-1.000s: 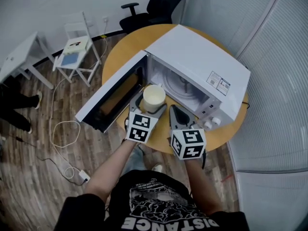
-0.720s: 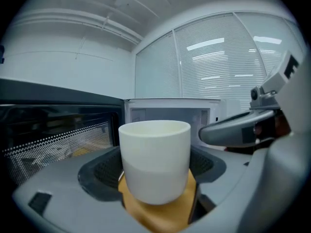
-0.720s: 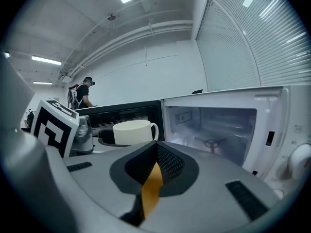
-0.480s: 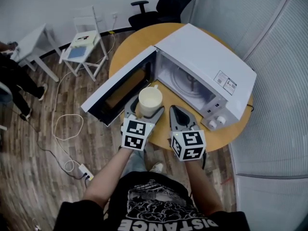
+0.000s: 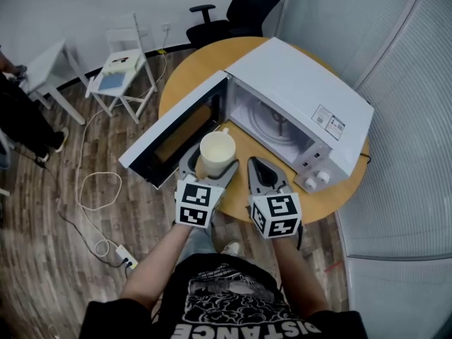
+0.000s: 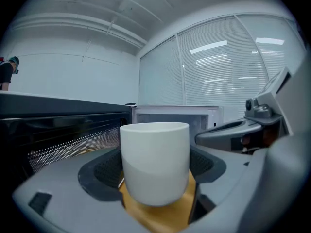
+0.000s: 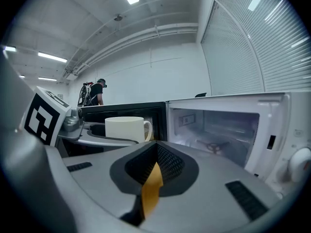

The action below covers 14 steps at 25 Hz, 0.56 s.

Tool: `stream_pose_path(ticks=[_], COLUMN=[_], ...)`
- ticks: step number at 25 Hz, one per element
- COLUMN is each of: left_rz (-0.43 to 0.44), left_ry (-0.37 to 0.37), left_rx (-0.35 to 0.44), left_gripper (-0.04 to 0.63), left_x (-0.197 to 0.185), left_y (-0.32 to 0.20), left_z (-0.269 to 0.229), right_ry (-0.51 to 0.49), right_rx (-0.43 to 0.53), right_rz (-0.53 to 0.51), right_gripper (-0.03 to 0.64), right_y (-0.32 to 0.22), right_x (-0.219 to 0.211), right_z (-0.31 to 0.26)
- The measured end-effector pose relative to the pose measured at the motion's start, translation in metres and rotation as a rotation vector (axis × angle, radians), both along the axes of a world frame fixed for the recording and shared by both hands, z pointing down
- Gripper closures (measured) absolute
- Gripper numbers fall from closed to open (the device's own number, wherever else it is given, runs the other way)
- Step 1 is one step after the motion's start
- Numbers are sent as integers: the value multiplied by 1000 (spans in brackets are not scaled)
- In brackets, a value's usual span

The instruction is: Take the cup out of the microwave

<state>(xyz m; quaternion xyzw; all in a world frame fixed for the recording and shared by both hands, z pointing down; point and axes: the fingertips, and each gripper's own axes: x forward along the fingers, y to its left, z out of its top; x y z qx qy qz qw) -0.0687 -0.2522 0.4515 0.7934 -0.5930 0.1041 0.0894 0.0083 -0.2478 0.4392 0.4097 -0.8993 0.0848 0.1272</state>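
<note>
A cream cup (image 5: 217, 148) with a handle hangs in front of the open white microwave (image 5: 296, 97), over the near part of the round wooden table (image 5: 205, 62). My left gripper (image 5: 212, 162) is shut on the cup (image 6: 154, 161), one pad on each side of it. The microwave door (image 5: 173, 136) stands swung out to the left, just beside the cup. My right gripper (image 5: 260, 167) is shut and holds nothing, to the right of the cup and before the cavity. In the right gripper view the cup (image 7: 125, 129) shows at the left and the bare cavity (image 7: 218, 130) at the right.
A black office chair (image 5: 244, 6) stands behind the table. A white chair (image 5: 120, 66) and a small white table (image 5: 42, 62) are at the left. Cables (image 5: 92, 189) lie on the wooden floor. A person (image 5: 21, 119) stands at the far left. Glass walls close off the right.
My left gripper has drawn the cup back from the microwave's mouth, toward me and a little left. The right gripper has stayed where it was.
</note>
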Motion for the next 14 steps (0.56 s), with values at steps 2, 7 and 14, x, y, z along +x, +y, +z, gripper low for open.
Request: stream_pose_path(ticks=[2,7,14], left_rz=[3,6,4], left_ry=[3,12,23], left_rx=[1,-3,-1], left_gripper=[172,172,172], left_x=[2,5,4], left_y=[-1,-1,-3], left_z=[0,2,2], right_ry=[1,2,3], right_rx=[1,0,0], right_rz=[0,6,14], right_gripper=[601,601,601], right_y=[0,0,-1], right_x=[0,2,4], right_z=[1,2,2])
